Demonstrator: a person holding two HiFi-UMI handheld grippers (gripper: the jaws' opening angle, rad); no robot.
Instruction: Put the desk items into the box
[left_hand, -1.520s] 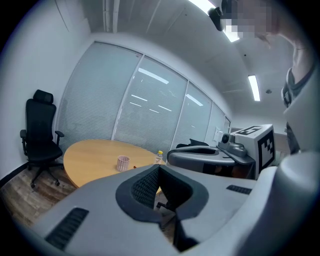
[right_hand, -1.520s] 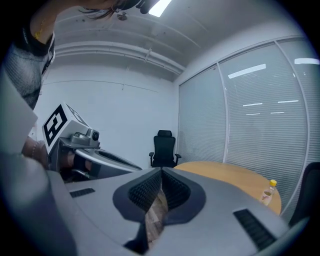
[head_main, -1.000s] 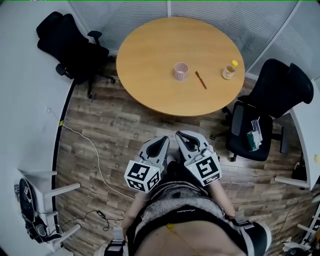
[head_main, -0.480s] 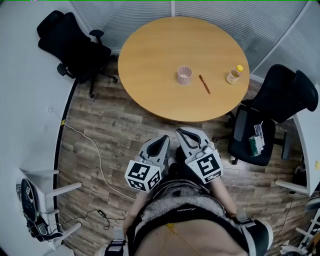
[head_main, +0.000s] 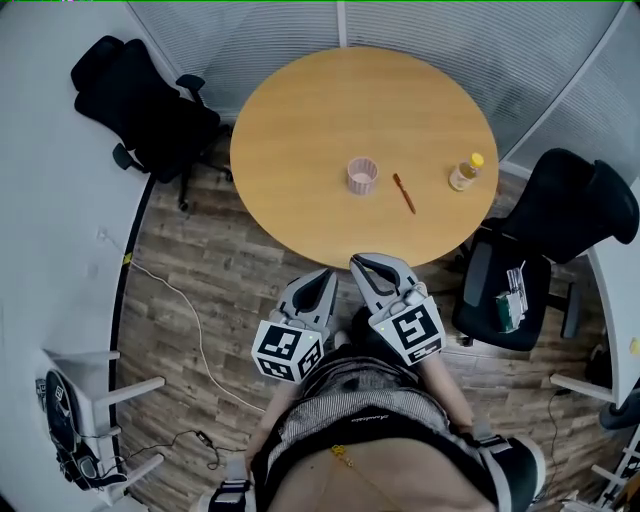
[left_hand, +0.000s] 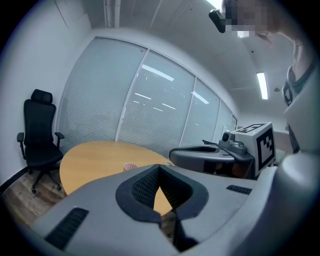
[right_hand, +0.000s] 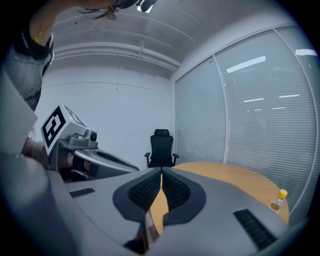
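Left claw (head_main: 325, 277) and right claw (head_main: 358, 264), both pinched together and empty, hang side by side just short of the round tabletop's (head_main: 300, 120) near edge; pink cup (head_main: 362, 175) straight ahead; pen (head_main: 403, 192), lying near-to-far, and bottle (head_main: 462, 172) farther right, closer to the right claw.

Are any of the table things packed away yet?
Nothing looks done: the pink cup, pen and bottle all sit on the table. Nothing is in hand: the left gripper and right gripper are shut and empty. All three need packing, and no box shows.
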